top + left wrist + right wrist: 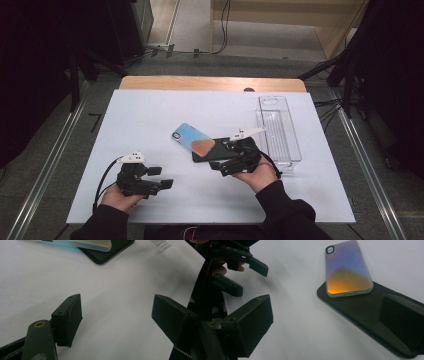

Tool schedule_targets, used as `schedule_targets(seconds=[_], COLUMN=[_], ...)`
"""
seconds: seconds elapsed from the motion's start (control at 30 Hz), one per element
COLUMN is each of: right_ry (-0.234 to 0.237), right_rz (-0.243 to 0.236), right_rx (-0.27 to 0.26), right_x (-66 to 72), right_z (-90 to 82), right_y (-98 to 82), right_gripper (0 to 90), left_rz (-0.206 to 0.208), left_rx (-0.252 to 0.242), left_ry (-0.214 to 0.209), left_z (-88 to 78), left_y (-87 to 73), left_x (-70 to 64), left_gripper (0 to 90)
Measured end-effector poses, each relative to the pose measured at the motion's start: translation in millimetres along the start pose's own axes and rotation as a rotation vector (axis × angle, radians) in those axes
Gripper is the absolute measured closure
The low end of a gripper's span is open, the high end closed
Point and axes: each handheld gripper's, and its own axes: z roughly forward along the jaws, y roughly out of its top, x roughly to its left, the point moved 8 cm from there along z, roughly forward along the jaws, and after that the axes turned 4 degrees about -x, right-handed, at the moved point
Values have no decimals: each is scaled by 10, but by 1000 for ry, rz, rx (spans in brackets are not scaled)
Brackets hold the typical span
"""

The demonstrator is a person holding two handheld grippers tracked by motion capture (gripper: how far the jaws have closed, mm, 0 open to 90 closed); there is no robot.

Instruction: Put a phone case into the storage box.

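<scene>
Iridescent phone case [348,268] lying near the table's [150,115] middle, its lower end overlapping a black phone case [367,315]. Right gripper [324,322], jaws spread wide and empty, straddles the black case; left gripper [116,315] rests apart, jaws open. Both cases probably light, thin, flexible and slick; best pinched across an overhanging edge.

Iridescent phone case [193,139] overlapping black case [220,150], flat.
</scene>
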Motion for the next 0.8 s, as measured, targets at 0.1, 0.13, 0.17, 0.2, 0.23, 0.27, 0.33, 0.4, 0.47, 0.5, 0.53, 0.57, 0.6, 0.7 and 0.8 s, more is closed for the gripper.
schedule_targets(seconds=[0.1, 0.13, 0.17, 0.2, 0.23, 0.27, 0.33, 0.4, 0.47, 0.5, 0.53, 0.57, 0.6, 0.7, 0.8], right_ry=[9, 12, 14, 14, 12, 12, 1, 2, 8, 11, 11, 11, 8, 1, -1], right_rz=[5, 7, 6, 4, 0, 0, -9, -12, -8, -3, 2, -2, -3, -4, -6], right_rx=[-6, -8, -8, -10, -11, -11, -8, -6, -6, -10, -10, -14, -13, -9, -11], right_x=[-4, -7, -8, -14, -20, -20, -33, -42, -54, -59, -64, -70, -76, -93, -110], right_z=[36, 60, 73, 98, 133, 133, 163, 194, 224, 239, 255, 273, 289, 345, 404], right_y=[32, 53, 63, 85, 121, 121, 155, 184, 210, 222, 239, 259, 278, 340, 400], right_gripper=[0, 0, 0, 0, 0, 0, 0, 0, 0, 0, 0, 0, 0, 0, 0], left_rz=[-1, -1, 1, 1, 1, 1, 1, 2, 2, 0, 0, 0, 0, 2, 3], left_rx=[-1, -1, -1, -2, -3, -3, -5, -5, -4, -1, -1, 0, -1, -3, -7], left_ry=[-1, -1, 0, 0, 0, -1, -5, -6, -3, -5, -5, -5, -5, -5, -7], left_z=[3, 3, 3, 2, 0, -1, -2, -2, -2, -2, -2, -1, -2, -4, -5], left_y=[1, 1, 1, 2, 3, 3, 5, 5, 4, 3, 2, 2, 2, 5, 8], left_x=[-3, -2, -1, 0, 1, 0, -2, -3, -3, -4, -3, -3, -3, -4, -5], left_gripper=[248, 248, 249, 248, 248, 248, 248, 248, 248, 248, 248, 248, 248, 248, 248])
